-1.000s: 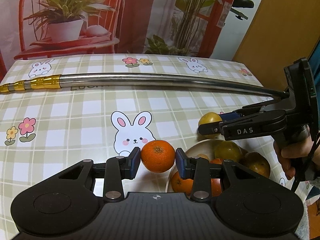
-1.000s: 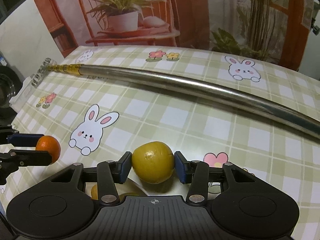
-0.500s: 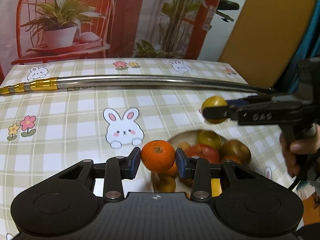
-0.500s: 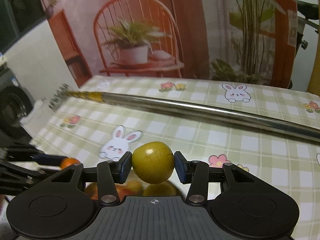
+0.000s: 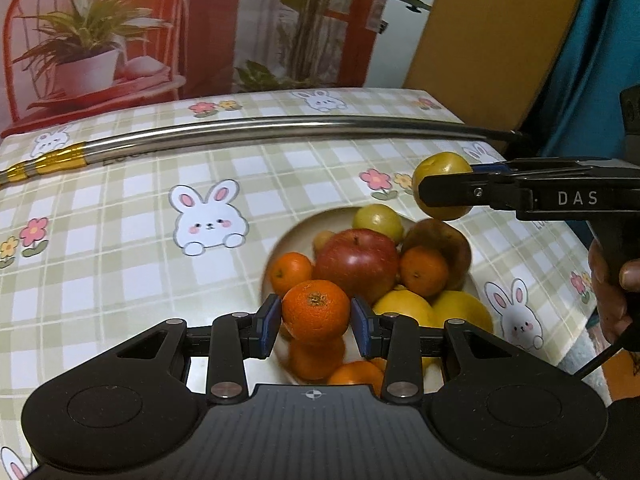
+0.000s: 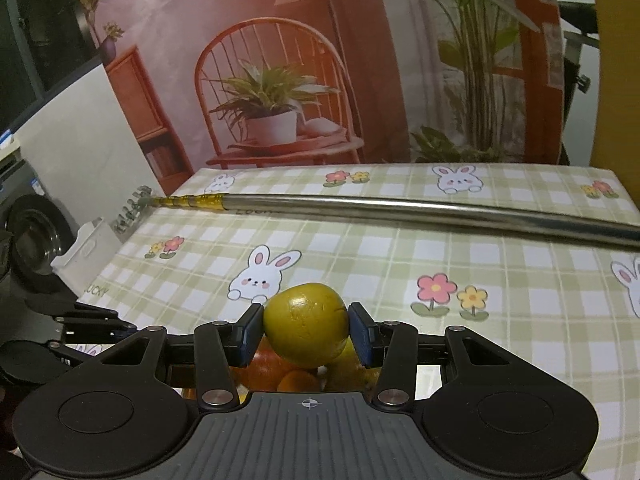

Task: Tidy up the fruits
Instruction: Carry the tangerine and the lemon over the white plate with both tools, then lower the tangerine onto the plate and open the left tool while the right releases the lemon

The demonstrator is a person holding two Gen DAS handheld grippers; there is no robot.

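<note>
Dimpled round tangerine pinched in left gripper, above the pale bowl of glossy fruit. Smooth yellow-green plum clamped in right gripper, above that bowl's far rim.

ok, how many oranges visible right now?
5: one in the left tongs; four in the bowl at. More may be hidden.

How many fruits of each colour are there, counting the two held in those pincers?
Orange fruit: 5
Yellow-green fruit: 5
Red apple: 1
Brownish fruit: 1
Total: 12 visible; more may be hidden underneath.
</note>
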